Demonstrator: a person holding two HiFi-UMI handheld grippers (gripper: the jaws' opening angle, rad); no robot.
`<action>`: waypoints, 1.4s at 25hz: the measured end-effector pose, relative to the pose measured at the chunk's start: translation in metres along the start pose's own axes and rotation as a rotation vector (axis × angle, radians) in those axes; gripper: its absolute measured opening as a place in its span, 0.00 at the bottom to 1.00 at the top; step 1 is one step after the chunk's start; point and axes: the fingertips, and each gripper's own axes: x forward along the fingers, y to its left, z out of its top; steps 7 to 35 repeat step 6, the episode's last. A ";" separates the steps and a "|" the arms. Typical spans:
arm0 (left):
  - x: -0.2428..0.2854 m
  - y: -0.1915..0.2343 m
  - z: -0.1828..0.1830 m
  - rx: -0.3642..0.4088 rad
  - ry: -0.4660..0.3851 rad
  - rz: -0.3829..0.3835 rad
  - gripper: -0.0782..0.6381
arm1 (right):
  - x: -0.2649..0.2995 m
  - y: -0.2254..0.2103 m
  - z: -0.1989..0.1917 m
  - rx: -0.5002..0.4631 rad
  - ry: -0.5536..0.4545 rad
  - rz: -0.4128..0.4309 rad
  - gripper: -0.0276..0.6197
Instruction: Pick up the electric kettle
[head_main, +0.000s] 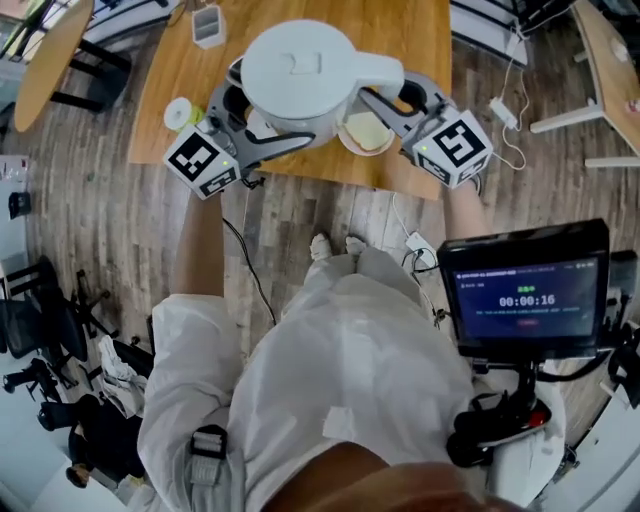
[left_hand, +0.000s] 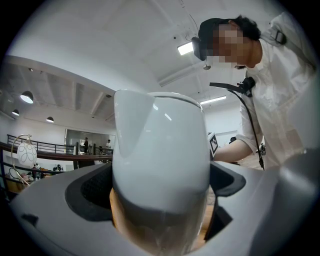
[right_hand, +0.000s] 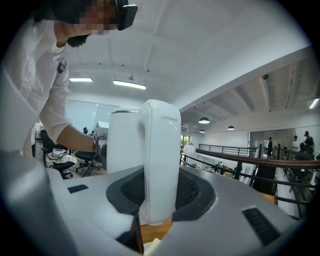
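The white kettle (head_main: 295, 70) is over the near part of the wooden table (head_main: 165, 70), caught between both claws. The left gripper (head_main: 255, 115) is clamped on the kettle's body, on the side away from the handle (head_main: 385, 72). Its dark pads (left_hand: 90, 192) press the white wall from either side. The right gripper (head_main: 395, 95) is closed on the handle, which points right (the white bar fills the gap between its jaws). Whether the base is clear of the wood cannot be told. A round dish (head_main: 365, 133) lies on the table just under the handle, near the edge. A pale roll (head_main: 183, 112) sits left of the left gripper.
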 end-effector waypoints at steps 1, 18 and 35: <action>0.001 -0.001 -0.001 -0.001 0.001 0.001 0.92 | -0.002 0.000 -0.001 0.000 0.002 0.001 0.22; 0.006 -0.006 -0.005 -0.002 0.004 0.010 0.92 | -0.007 0.000 -0.006 0.000 0.004 0.009 0.22; 0.006 -0.006 -0.005 -0.002 0.004 0.010 0.92 | -0.007 0.000 -0.006 0.000 0.004 0.009 0.22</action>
